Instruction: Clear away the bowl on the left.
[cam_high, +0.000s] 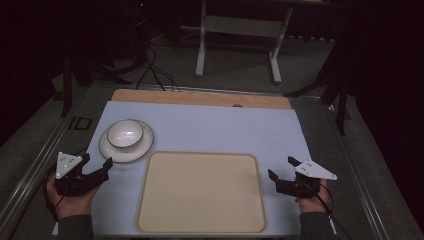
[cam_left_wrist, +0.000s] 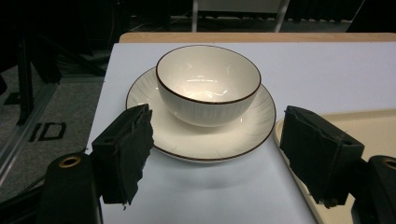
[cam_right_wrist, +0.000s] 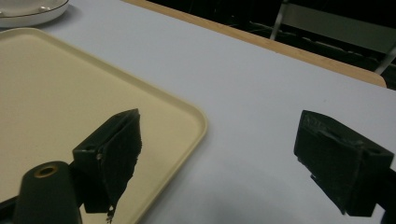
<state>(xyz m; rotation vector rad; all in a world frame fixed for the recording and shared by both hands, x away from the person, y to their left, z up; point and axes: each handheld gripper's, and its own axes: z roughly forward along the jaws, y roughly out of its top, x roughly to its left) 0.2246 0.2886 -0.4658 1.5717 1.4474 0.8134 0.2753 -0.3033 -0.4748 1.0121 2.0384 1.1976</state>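
A: Where is the dishware?

B: White brown-rimmed ceramic bowl sits upright on white ribbed plate, far left; cream plastic tray beside it lies bare.

A: Grippers?

B: Left gripper and right gripper, jaws spread, grasp nothing; likely poised flanking the tray.

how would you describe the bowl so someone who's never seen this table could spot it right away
On the pale blue mat covering the table, look to the far left corner, beyond the big cream tray. There a white plate sits, and the bowl stands upright on it: deep, white and empty, with a thin dark rim line.
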